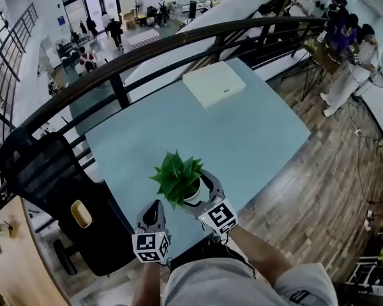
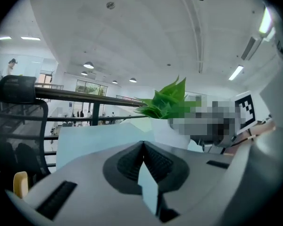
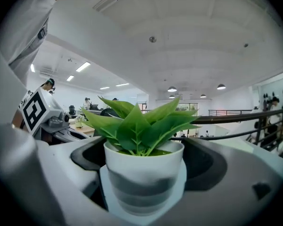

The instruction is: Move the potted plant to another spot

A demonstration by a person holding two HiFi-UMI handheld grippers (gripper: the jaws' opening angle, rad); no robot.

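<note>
Clasping potted plant (image 1: 179, 178) in right gripper (image 3: 144, 173), leaves masking grip in head view, left gripper (image 2: 142, 147) clenched

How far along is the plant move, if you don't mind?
Done: the right gripper grips the plant at the table's near edge. In hand: the lift, though I cannot tell if the pot is off the table yet. Left: setting it down at another spot.

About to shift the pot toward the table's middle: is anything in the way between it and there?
Nothing visible. The right gripper grips the potted plant at the near edge of the table; the middle is bare, and the white box lies only at the far end.
</note>
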